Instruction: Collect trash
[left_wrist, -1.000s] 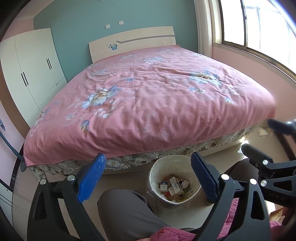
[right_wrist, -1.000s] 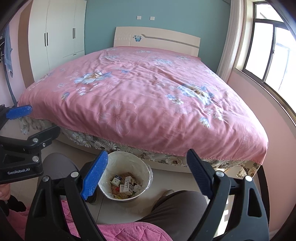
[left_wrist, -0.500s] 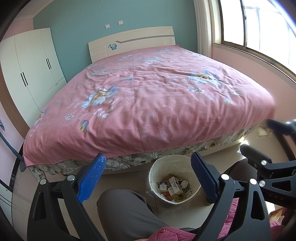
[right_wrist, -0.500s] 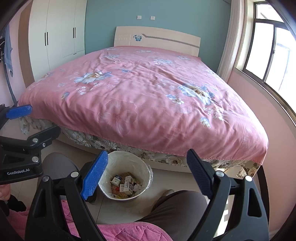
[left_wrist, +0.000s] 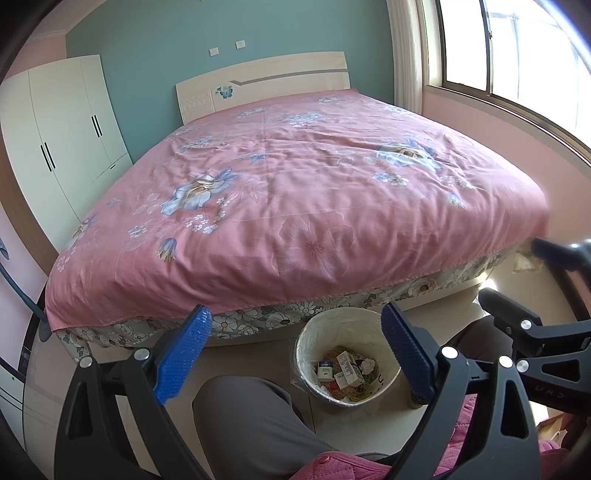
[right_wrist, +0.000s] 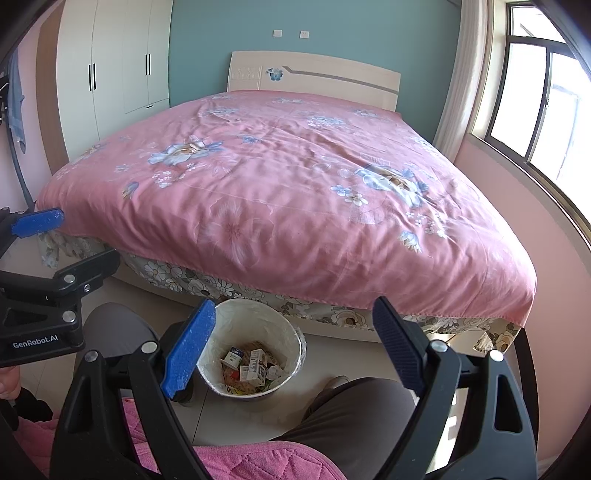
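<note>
"GenRobot.AI" stands in white letters on the black body of the left gripper (right_wrist: 40, 236), at the left edge of the right wrist view. Faint raised letters show on the right gripper (left_wrist: 517, 273) body in the left wrist view, too dim to read. Print on the boxes (right_wrist: 251, 367) in the bin (right_wrist: 258, 314) is too small to read.

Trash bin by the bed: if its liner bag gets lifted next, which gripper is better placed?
Probably the right gripper: its open jaws frame the trash bin almost centrally. The left gripper, also open and empty, has the bin toward its right finger. The margin is small.
</note>
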